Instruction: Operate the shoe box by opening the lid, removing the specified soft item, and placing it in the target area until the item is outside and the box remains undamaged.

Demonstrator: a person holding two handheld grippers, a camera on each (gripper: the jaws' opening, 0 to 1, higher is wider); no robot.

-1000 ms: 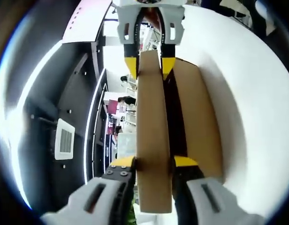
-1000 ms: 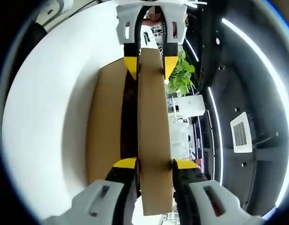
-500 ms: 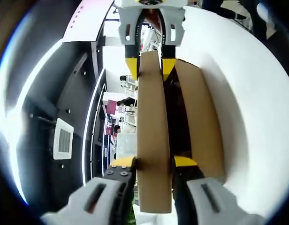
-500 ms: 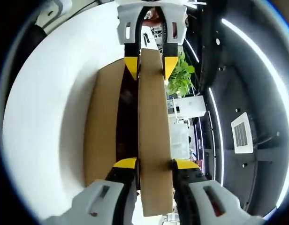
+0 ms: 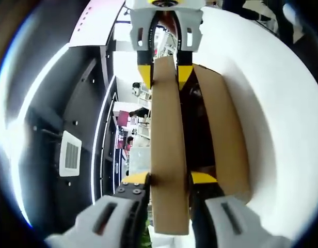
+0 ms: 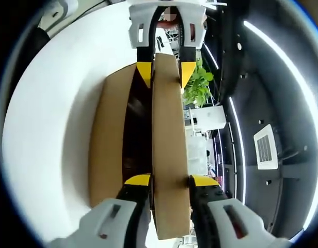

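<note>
— On the white table [image 5: 283, 103], that's where the shoe box [image 5: 228, 150] sits, lid [image 5: 168, 155] half lifted. See how both tools have it?

— I do. The left gripper [image 5: 169, 178] is clamped on one short end of the lid, and the right gripper [image 6: 170, 180] is clamped on the opposite end. Each one's yellow tips pinch the cardboard edge from either side.

— So the lid's long side runs straight from one tool to the other?

— Exactly, it spans between them, turned on edge relative to the box. In the left gripper view you can see the other gripper gripping the far end at the top of the lid, and the same from the other side.

— And the box itself?

— In the left gripper view it lies to the right of the lid; in the right gripper view [image 6: 105, 144] it lies to the left. A dark gap [image 6: 136, 129] shows between lid and box, so it's opening.

— Can you see the soft thing inside?

— No, too dark in there to tell. I'd guess it's in the box. Neither hand is nearer; both are tied up with the lid.

— Then the lid needs to swing clear first.

— I'd think so, gently, to spare the cardboard.
</note>
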